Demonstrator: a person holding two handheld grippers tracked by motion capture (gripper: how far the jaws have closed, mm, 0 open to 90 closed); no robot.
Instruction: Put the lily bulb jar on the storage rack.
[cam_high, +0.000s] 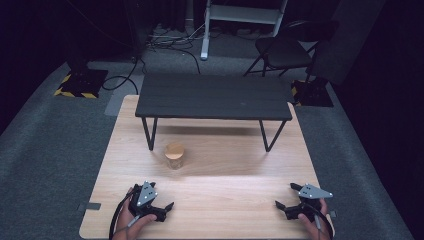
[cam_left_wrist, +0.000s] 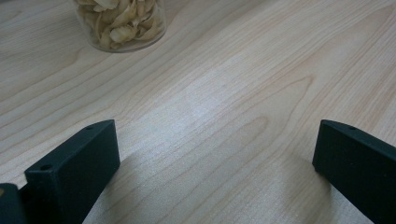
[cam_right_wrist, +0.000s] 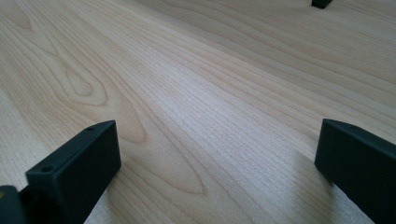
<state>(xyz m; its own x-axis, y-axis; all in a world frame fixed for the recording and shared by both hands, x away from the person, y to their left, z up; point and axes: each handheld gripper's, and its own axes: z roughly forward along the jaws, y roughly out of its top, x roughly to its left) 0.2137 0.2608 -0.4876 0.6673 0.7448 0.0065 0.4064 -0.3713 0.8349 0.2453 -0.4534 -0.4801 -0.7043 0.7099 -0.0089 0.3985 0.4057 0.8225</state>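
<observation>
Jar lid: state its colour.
The jar lid is light tan, wood-like, close to the table's tone; the high view shows it best.

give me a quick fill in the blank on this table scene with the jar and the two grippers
1. The clear jar stands on the wooden table and is closed with a ____ lid.
2. The jar lies nearer to the ____ gripper.
3. The jaws of the left gripper and of the right gripper stand ____, with nothing between them.
4. Behind the jar stands a small ____ bench on thin legs.

Missing words: wooden; left; open; black
</observation>
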